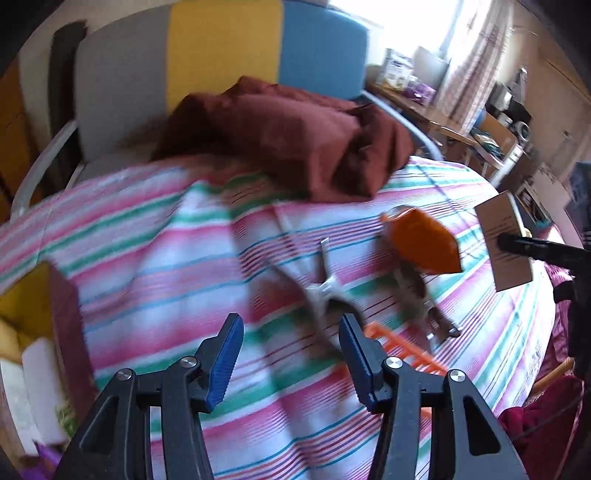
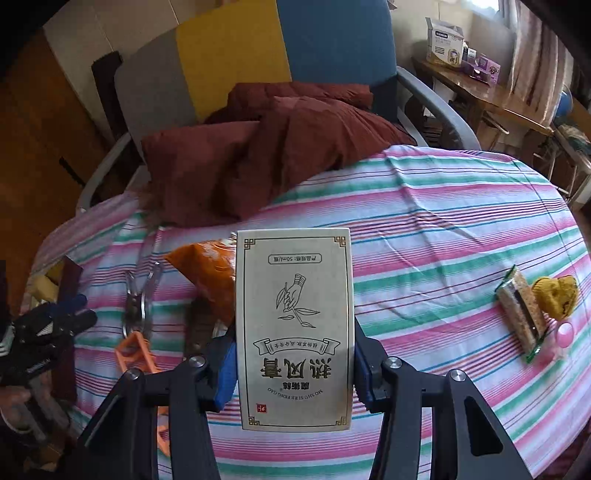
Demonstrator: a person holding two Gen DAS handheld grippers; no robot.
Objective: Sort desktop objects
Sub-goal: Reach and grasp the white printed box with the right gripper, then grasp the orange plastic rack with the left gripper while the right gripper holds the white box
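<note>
Left gripper [image 1: 291, 354] spread wide, empty, above the striped cloth [image 1: 166, 236]; metal pliers [image 1: 325, 291] lie just ahead, slightly right, long axis running away. Right gripper [image 2: 293, 365] clamps the upright beige carton [image 2: 293, 328], lifted above the cloth, so the left is the nearer to the pliers.

Window [image 1: 413, 26] glare upper right; left wrist view motion-blurred.

Grey-yellow-blue panelled armchair [image 2: 229, 70] behind striped-cloth table [image 2: 461, 206]; wooden side desk [image 2: 491, 99] w/ boxes, bright curtained window [image 1: 424, 26] at right.

Black-framed gripper [image 1: 290, 354] with ribbed blue pads, silver screws.
</note>
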